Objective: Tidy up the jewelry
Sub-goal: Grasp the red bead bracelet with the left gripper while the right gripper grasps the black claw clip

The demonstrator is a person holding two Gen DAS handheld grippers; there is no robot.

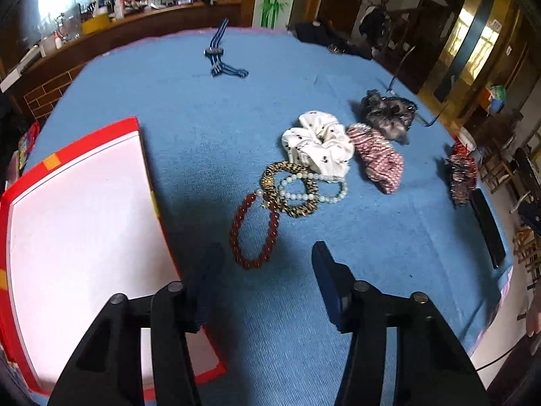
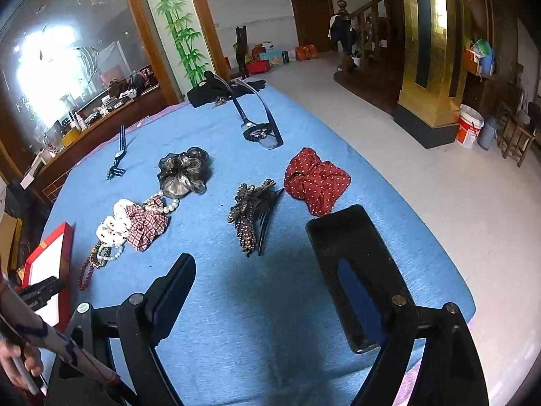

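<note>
A red box with a white inside (image 1: 74, 223) lies on the blue cloth at the left. Right of it lie a dark red bead bracelet (image 1: 253, 233), a leopard bracelet (image 1: 290, 189), a pearl bracelet (image 1: 314, 186), a white scrunchie (image 1: 321, 145), a red plaid scrunchie (image 1: 378, 159) and a grey scrunchie (image 1: 389, 115). My left gripper (image 1: 267, 257) is open and empty, just before the red bead bracelet. My right gripper (image 2: 250, 237) is open and empty, near a beaded hair clip (image 2: 253, 213) and a red dotted scrunchie (image 2: 314, 182).
The blue cloth (image 1: 209, 128) covers a table. A blue hair clip (image 1: 219, 57) lies far back. A black headband (image 2: 260, 115) and dark cloth (image 2: 209, 91) lie at the far edge. A black flat object (image 1: 487, 230) lies near the right edge.
</note>
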